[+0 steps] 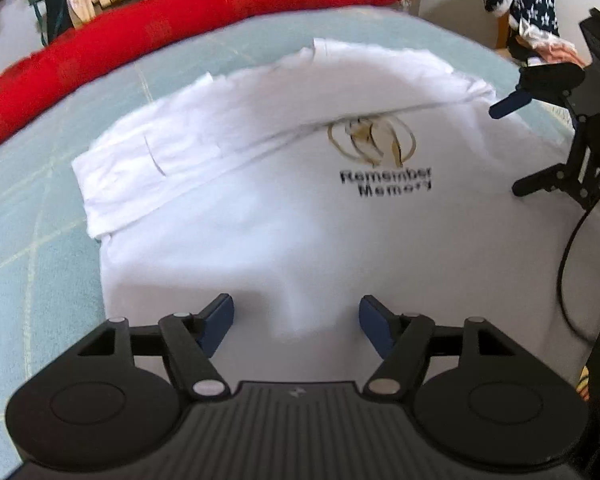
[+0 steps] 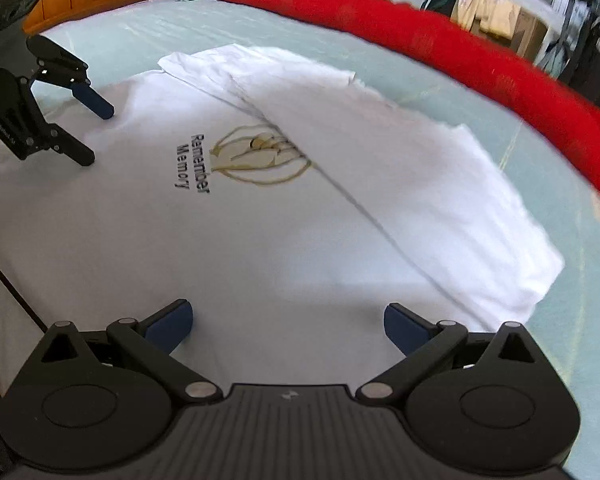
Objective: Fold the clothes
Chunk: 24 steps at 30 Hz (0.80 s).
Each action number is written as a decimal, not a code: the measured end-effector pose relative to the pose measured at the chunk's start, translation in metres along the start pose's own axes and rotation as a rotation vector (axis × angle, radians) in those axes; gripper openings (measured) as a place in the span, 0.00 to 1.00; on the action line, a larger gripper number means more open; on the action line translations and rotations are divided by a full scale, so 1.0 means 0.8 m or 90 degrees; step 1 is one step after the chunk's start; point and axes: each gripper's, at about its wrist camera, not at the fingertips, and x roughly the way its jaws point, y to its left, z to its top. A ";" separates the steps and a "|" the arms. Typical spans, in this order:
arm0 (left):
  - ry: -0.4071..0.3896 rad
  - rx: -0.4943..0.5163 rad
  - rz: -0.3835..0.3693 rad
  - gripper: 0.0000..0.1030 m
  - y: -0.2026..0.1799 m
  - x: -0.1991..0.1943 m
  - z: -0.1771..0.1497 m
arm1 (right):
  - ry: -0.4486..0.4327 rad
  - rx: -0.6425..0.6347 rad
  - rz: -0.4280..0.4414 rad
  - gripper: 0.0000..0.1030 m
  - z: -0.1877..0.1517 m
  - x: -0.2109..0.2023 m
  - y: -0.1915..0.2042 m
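The white T-shirt (image 1: 284, 216) lay spread on the bed (image 1: 32, 240), which had a pale green checked cover. One side of the T-shirt was folded over, so that the folded part covered the top of the gold logo (image 1: 370, 140); under the logo the words "Remember Memory" were printed in black.

The left gripper (image 1: 296, 318) was just above the near part of the T-shirt. Its fingers (image 1: 220, 316) with dark blue pads stood well apart and held nothing; only a soft ridge of the white cloth rose between them, and the pads did not press on it. Whether the tips touched the cloth, I cannot tell.

The right gripper (image 2: 288, 322) was also over the T-shirt, at another edge. Its fingers (image 2: 172, 322) were wide apart too and were empty, with flat white cloth between them.

A long red blanket (image 2: 420, 40) lay along the far side of the bed, apart from the T-shirt.
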 end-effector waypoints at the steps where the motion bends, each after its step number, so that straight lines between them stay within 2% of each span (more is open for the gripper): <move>1: -0.021 -0.002 0.004 0.67 -0.005 -0.009 0.000 | -0.019 -0.003 -0.016 1.00 0.004 -0.011 0.005; 4: -0.079 -0.012 0.014 0.67 -0.025 -0.036 -0.004 | -0.069 0.003 -0.059 1.00 0.015 -0.047 0.024; 7: -0.119 -0.008 0.024 0.69 -0.051 -0.057 -0.017 | -0.094 0.021 -0.085 1.00 0.014 -0.080 0.047; 11: -0.131 -0.048 0.038 0.70 -0.080 -0.061 -0.041 | -0.109 0.090 -0.112 1.00 -0.009 -0.093 0.069; 14: -0.129 -0.056 0.057 0.70 -0.100 -0.049 -0.059 | -0.093 0.162 -0.119 1.00 -0.031 -0.066 0.078; 16: -0.127 -0.072 0.063 0.70 -0.109 -0.042 -0.070 | -0.101 0.169 -0.144 1.00 -0.047 -0.049 0.094; 18: -0.113 -0.112 0.073 0.70 -0.111 -0.036 -0.085 | -0.074 0.179 -0.146 1.00 -0.065 -0.032 0.107; 22: -0.134 -0.156 0.087 0.72 -0.114 -0.049 -0.115 | -0.115 0.270 -0.137 1.00 -0.113 -0.047 0.110; 24: -0.137 -0.164 0.091 0.72 -0.117 -0.055 -0.125 | -0.128 0.277 -0.140 1.00 -0.130 -0.055 0.113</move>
